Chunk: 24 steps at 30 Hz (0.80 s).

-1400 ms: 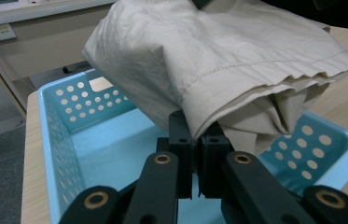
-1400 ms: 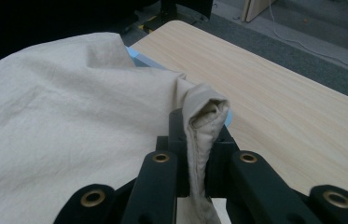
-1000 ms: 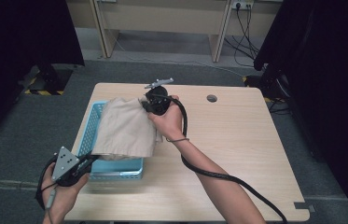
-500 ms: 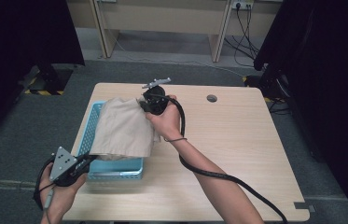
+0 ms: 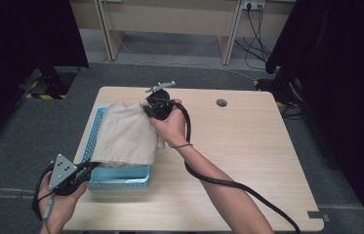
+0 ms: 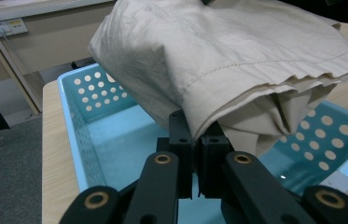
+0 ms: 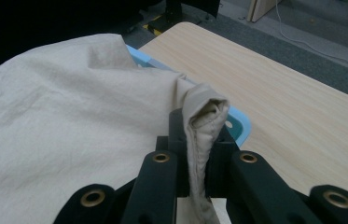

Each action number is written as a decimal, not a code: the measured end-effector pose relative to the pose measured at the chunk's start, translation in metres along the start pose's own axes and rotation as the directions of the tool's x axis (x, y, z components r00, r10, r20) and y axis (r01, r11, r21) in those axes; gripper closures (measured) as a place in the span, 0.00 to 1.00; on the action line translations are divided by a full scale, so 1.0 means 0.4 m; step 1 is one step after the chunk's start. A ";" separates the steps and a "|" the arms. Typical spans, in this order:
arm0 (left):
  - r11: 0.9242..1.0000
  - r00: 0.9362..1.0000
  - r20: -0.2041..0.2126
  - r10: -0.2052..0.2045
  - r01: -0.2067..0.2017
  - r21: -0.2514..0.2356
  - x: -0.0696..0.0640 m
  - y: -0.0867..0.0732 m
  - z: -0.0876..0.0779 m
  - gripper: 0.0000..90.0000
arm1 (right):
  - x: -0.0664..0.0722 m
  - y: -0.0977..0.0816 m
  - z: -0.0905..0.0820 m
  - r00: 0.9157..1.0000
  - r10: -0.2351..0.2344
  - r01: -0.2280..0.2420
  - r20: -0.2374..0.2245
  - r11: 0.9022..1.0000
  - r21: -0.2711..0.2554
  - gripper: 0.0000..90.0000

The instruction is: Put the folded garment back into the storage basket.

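My right tool (image 5: 156,108) is squeezed tight on a folded edge of the tan cloth (image 5: 127,134). In the right gripper view I see that edge (image 7: 203,135) standing up between the two black jaws. My right hand (image 5: 171,127) holds this tool at the far right corner of the blue basket (image 5: 121,175).

My left tool (image 5: 88,168) is closed too, and it pinches the hem of the same cloth at the near left corner of the basket. In the left gripper view the hem (image 6: 237,100) hangs over the jaw tips, and the cloth bunches up just above them.

The cloth is stretched between my two tools and sits over the basket, covering most of it. Under the cloth I can see the basket's blue floor and its walls with round holes (image 6: 111,140).

The basket rests on the left part of the wooden table (image 5: 248,141)
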<state>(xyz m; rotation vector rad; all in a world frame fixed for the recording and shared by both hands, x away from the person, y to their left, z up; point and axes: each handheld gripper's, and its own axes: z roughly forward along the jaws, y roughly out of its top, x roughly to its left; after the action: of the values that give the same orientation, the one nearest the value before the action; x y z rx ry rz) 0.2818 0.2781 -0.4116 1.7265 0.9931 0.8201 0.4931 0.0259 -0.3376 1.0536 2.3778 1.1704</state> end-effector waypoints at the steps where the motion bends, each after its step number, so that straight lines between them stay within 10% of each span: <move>1: 1.000 1.000 -0.001 0.000 0.000 0.001 0.001 -0.001 -0.001 0.96 | 0.001 0.000 0.001 1.000 0.000 0.000 0.000 1.000 0.002 0.94; 24: 1.000 0.999 -0.024 -0.021 0.021 0.005 0.021 -0.016 -0.012 0.96 | 0.024 0.004 0.019 1.000 -0.012 0.012 -0.008 1.000 0.009 0.94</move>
<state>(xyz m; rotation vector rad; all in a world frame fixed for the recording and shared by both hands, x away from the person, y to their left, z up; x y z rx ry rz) 0.2799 0.2889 -0.4154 1.7113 1.0287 0.8266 0.4914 0.0376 -0.3408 1.0383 2.3940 1.1627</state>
